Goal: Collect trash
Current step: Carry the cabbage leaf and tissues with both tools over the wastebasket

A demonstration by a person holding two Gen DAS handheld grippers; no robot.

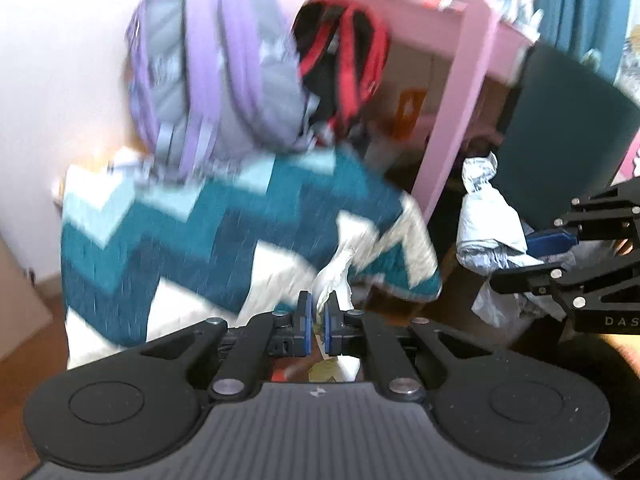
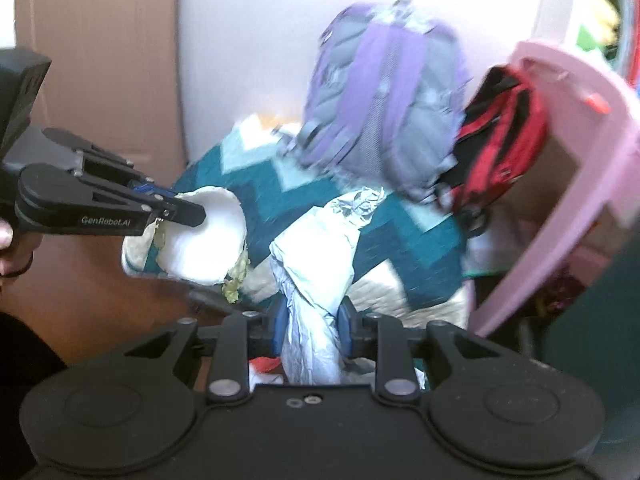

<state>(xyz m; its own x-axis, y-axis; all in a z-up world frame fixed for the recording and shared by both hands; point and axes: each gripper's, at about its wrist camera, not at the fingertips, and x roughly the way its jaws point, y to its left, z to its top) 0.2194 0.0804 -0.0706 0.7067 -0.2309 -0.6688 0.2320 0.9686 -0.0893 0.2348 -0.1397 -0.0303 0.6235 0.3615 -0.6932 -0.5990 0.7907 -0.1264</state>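
Note:
My left gripper point(image 1: 317, 322) is shut on a crumpled white paper piece point(image 1: 334, 276); in the right wrist view the left gripper point(image 2: 192, 212) holds it as a white cup-like paper point(image 2: 204, 236) with greenish bits. My right gripper point(image 2: 312, 326) is shut on the gathered neck of a pale grey plastic trash bag point(image 2: 316, 264). In the left wrist view the right gripper point(image 1: 536, 256) pinches the same bag point(image 1: 486, 220) at the right, a little apart from the paper. Both frames are motion-blurred.
A teal and white zigzag blanket point(image 1: 224, 236) lies ahead, with a purple-grey backpack point(image 1: 216, 68) and a red-black bag point(image 1: 344, 64) on it. A pink chair frame point(image 1: 464, 92) stands to the right. A brown cardboard panel point(image 2: 100, 60) leans on the white wall.

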